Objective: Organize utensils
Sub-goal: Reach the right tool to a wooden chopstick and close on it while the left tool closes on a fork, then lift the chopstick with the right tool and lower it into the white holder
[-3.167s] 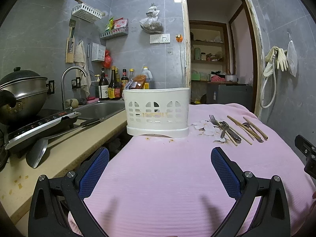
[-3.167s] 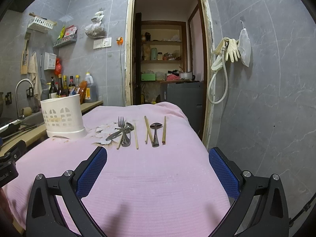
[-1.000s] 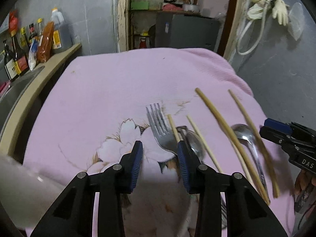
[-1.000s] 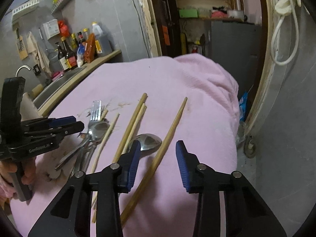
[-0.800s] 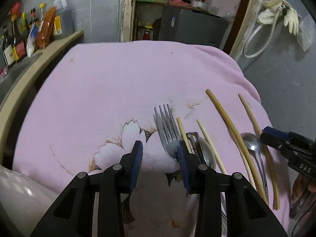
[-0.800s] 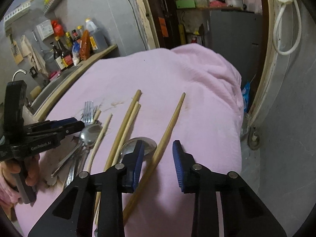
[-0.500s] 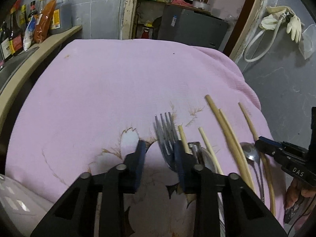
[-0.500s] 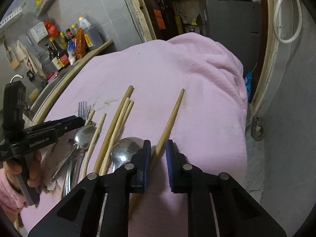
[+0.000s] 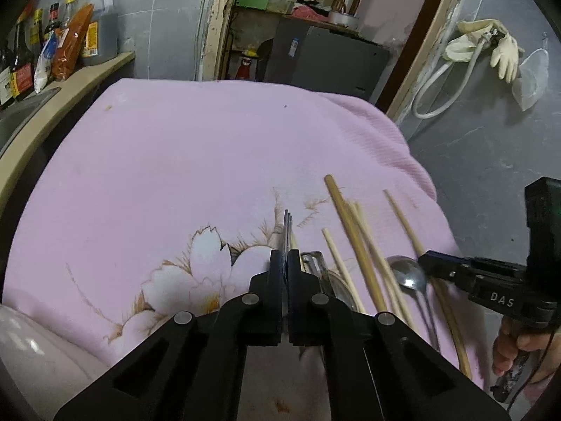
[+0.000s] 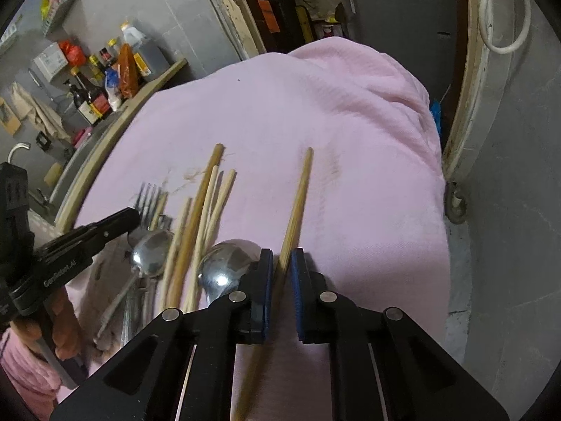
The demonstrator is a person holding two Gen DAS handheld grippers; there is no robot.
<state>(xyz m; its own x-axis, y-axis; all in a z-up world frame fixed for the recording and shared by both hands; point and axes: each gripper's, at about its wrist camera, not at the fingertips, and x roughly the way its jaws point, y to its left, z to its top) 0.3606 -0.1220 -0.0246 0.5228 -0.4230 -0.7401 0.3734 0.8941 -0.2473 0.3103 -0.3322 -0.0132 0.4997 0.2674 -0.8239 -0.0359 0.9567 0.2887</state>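
Note:
My left gripper [image 9: 284,263] has its jaws closing tight on the metal fork [image 9: 287,229], which stands on edge with its tines pointing away over the pink cloth [image 9: 175,161]. The right gripper [image 10: 280,268] has its blue pads closing against the rightmost wooden chopstick [image 10: 298,203], pinching it low on its shaft. Between the two lie more chopsticks [image 10: 200,217] and two spoons [image 10: 224,266] [image 10: 150,256]. In the right wrist view the left gripper [image 10: 129,215] is over the fork tines [image 10: 147,196]. In the left wrist view the right gripper [image 9: 426,261] is beside a spoon [image 9: 406,273].
The white utensil caddy [image 9: 31,351] shows blurred at the lower left. A counter with bottles [image 9: 70,28] runs along the left of the cloth. The cloth drops off at its right edge toward a doorway and grey wall. A hand [image 9: 519,347] holds the right gripper's handle.
Both grippers came down from above the cloth to the utensils. The left jaws shut on the fork and tipped it on edge. The right jaws shut on the rightmost chopstick.

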